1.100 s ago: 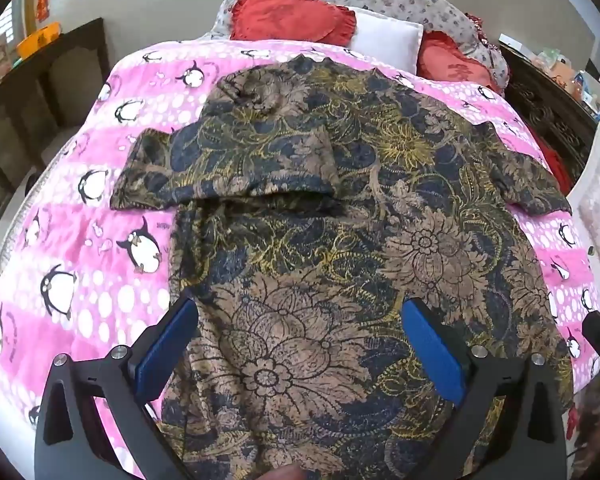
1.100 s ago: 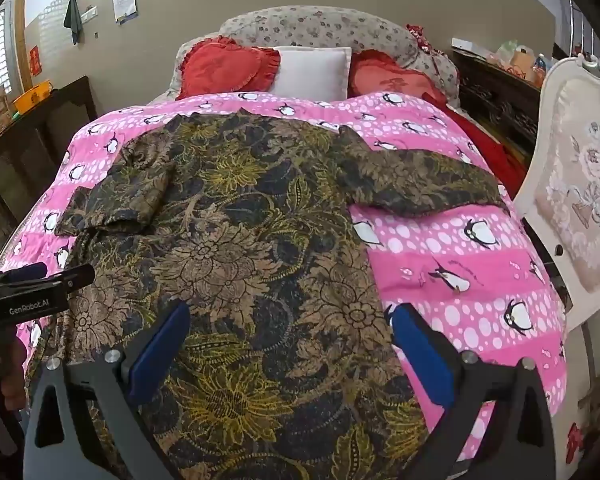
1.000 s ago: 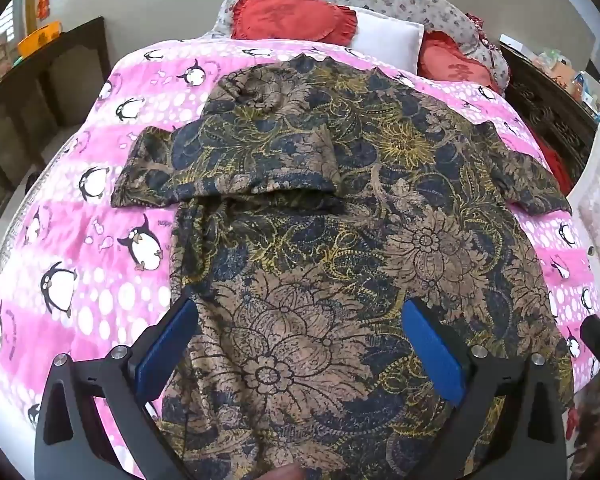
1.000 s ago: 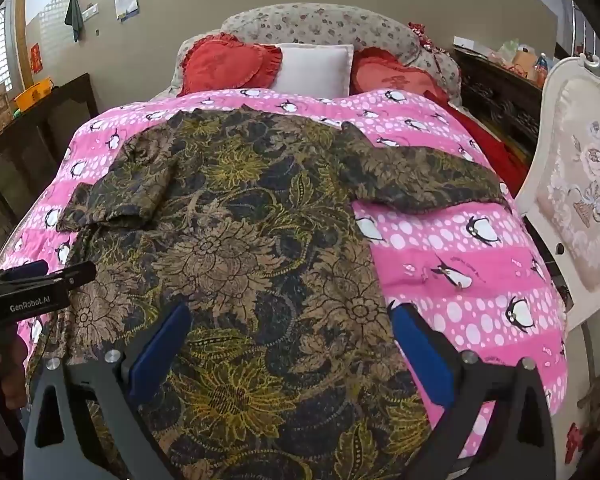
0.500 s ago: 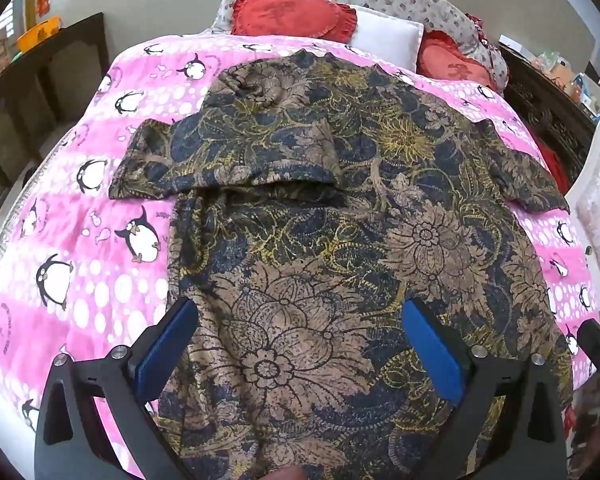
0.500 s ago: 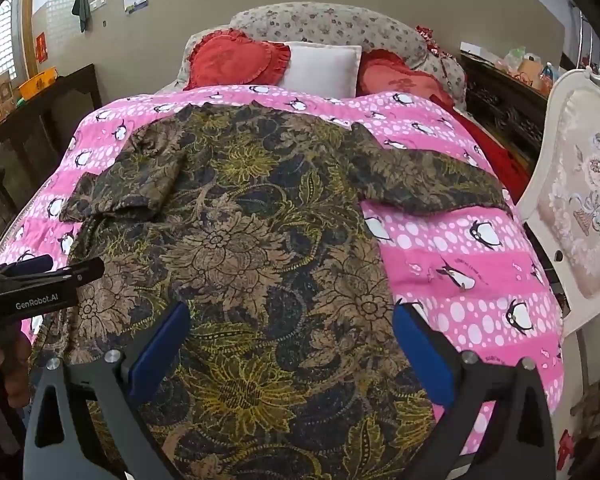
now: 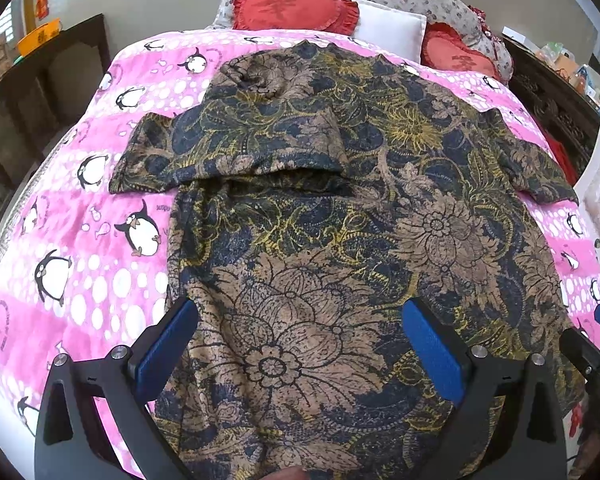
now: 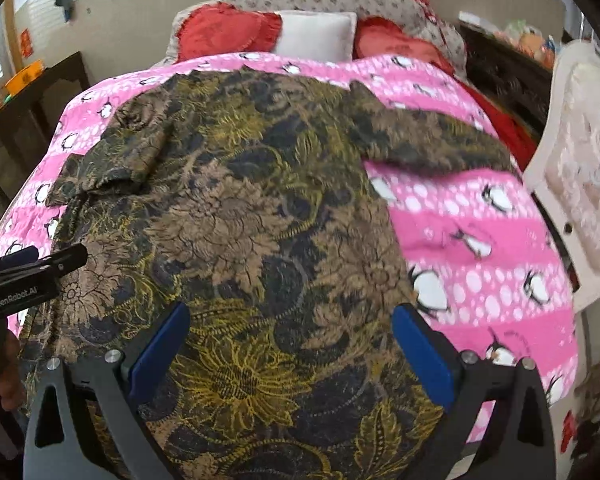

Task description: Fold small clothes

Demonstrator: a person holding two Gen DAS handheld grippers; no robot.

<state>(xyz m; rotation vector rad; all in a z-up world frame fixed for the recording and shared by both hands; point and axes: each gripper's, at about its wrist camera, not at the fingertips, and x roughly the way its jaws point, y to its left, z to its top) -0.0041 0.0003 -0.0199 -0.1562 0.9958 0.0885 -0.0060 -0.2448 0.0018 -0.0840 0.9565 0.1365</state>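
Note:
A dark floral shirt (image 7: 340, 208) in navy, tan and yellow lies spread flat on the pink penguin bedspread (image 7: 100, 280). Its left sleeve (image 7: 236, 148) is folded across the body; its right sleeve (image 8: 432, 136) lies out to the side. The shirt also shows in the right wrist view (image 8: 260, 220). My left gripper (image 7: 300, 344) is open and empty, above the shirt's lower part. My right gripper (image 8: 290, 344) is open and empty, above the hem's right half. The left gripper also shows at the left edge of the right wrist view (image 8: 32, 268).
Red heart cushions (image 7: 296, 8) and a white pillow (image 7: 388, 28) lie at the bed's head. A dark wooden cabinet (image 7: 40, 80) stands left of the bed. A white upholstered chair (image 8: 580, 168) stands on the right, with a dark sideboard (image 8: 508, 68) behind it.
Both grippers have moved a little forward over the shirt; the right wrist view is now blurred from motion. The shirt has not moved and both grippers stay open.

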